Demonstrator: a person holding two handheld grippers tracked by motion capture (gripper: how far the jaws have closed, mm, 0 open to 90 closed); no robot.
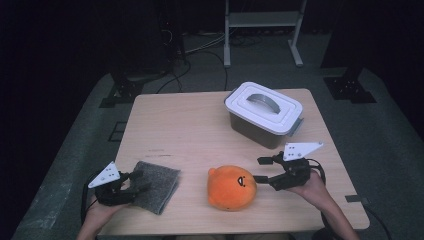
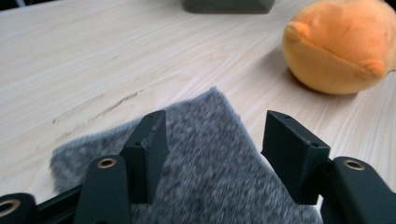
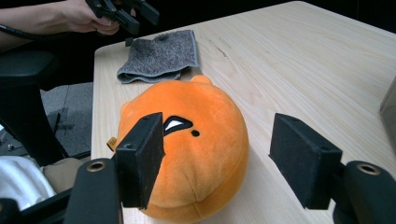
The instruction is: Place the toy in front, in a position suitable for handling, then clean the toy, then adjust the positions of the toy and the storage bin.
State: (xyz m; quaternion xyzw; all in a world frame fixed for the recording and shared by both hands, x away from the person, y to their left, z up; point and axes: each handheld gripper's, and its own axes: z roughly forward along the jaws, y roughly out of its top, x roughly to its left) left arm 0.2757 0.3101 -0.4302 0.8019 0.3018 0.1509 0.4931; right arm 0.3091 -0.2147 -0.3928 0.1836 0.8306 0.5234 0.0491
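An orange plush toy [image 1: 231, 187] with a small face lies near the table's front edge. To its left lies a folded grey cloth [image 1: 159, 184]. My left gripper [image 1: 140, 182] is open, its jaws low over the cloth's [image 2: 205, 186] near end, with nothing between them. My right gripper [image 1: 258, 169] is open just right of the plush, jaws pointing at it. In the right gripper view the plush [image 3: 196, 112] sits just beyond the spread jaws of that gripper [image 3: 217, 149], apart from them. The plush [image 2: 341, 42] also shows at the upper right of the left gripper view.
A grey storage box with a white handled lid [image 1: 263, 111] stands closed at the back right of the wooden table [image 1: 190, 130]. A white shelf frame [image 1: 262, 20] stands on the floor behind. The person's hand holds the left gripper [image 3: 126, 11] beyond the cloth [image 3: 159, 56].
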